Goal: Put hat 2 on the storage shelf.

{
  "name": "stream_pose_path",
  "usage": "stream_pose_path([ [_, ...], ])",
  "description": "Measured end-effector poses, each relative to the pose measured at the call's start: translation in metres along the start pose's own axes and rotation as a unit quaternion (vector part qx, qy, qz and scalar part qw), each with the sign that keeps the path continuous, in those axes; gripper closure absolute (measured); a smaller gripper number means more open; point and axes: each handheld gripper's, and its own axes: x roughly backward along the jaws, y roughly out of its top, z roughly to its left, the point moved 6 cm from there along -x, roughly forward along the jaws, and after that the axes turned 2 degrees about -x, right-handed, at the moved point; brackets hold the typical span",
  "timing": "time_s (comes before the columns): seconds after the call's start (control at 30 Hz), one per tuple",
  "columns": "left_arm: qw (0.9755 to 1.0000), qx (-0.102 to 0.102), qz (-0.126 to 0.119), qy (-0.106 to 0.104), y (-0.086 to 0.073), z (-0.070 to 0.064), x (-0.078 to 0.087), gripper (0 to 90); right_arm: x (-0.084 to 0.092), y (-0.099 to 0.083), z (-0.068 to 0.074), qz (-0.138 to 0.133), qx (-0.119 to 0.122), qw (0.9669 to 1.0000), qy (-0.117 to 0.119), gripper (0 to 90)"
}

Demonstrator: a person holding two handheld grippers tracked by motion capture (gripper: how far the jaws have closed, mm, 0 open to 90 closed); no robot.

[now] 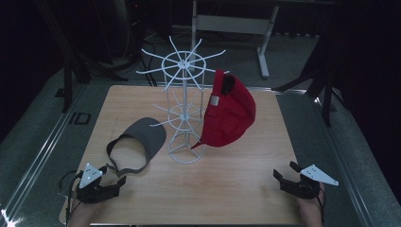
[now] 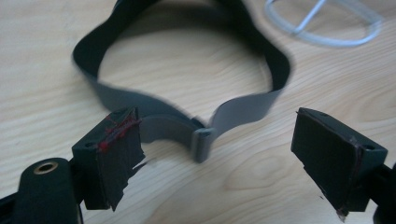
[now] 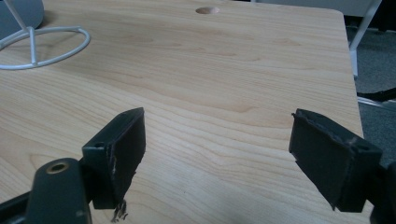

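Grey visor point(image 2: 187, 93) strap sits floppy before your left gripper point(image 2: 215, 154), jaws wide and empty; pinch only its thin loop and it may slip.

Table point(image 1: 246, 189): pale wood, visible grain, smooth matt top. Visor point(image 1: 142, 142): grey cloth, matt, soft strap. Cap point(image 1: 231, 111): red cloth, matt. Rack point(image 1: 185, 101): thin white wire, coated, slight sheen. Left gripper point(image 1: 113, 182), right gripper point(image 1: 283, 172): black matt plastic, pads scuffed, frayed edges.
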Motion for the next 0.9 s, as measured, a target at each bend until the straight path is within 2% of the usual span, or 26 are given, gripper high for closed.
stream_pose_path([
  [0.03,1.0000,0.000,0.007,0.006,0.000,0.001,-0.002,16.4,0.000,-0.001,0.000,0.000,0.000,1.0000,0.000,18.4],
  [0.1,0.9999,0.001,0.011,0.001,0.001,0.003,-0.006,16.4,-0.001,-0.002,0.000,0.004,0.001,1.0000,-0.003,18.4],
  [0.13,0.9998,0.003,0.019,0.005,0.001,0.004,-0.008,16.4,-0.001,-0.003,0.000,0.008,0.002,1.0000,-0.005,18.4],
  [0.2,0.9996,0.002,0.027,-0.005,0.002,0.004,-0.011,16.4,-0.002,-0.005,-0.002,0.015,0.001,0.9998,-0.012,18.4],
  [0.3,0.9984,-0.010,0.056,0.000,0.003,0.006,-0.017,19.3,-0.002,-0.007,-0.004,0.019,-0.003,0.9997,-0.016,18.4],
  [0.47,0.9973,-0.019,0.071,-0.003,0.007,0.011,-0.026,24.3,-0.003,-0.007,-0.003,0.020,-0.001,0.9997,-0.016,18.4],
  [0.6,0.9955,-0.042,0.085,-0.007,0.011,0.010,-0.034,34.9,-0.004,-0.008,-0.002,0.023,0.000,0.9996,-0.015,18.4],
  [0.63,0.9950,-0.044,0.089,-0.014,0.012,0.009,-0.036,39.1,-0.004,-0.008,-0.002,0.023,0.000,0.9996,-0.014,18.4],
  [0.7,0.9934,-0.054,0.101,-0.006,0.012,0.008,-0.040,44.6,-0.004,-0.009,-0.003,0.024,0.001,0.9996,-0.014,18.4],
  [0.77,0.9931,-0.051,0.105,-0.009,0.014,0.008,-0.042,52.8,-0.003,-0.009,-0.003,0.024,-0.002,0.9996,-0.015,18.4],
  [0.9,0.9938,-0.042,0.104,0.002,0.015,0.010,-0.044,69.2,-0.003,-0.009,-0.003,0.028,0.000,0.9995,-0.016,18.4],
])
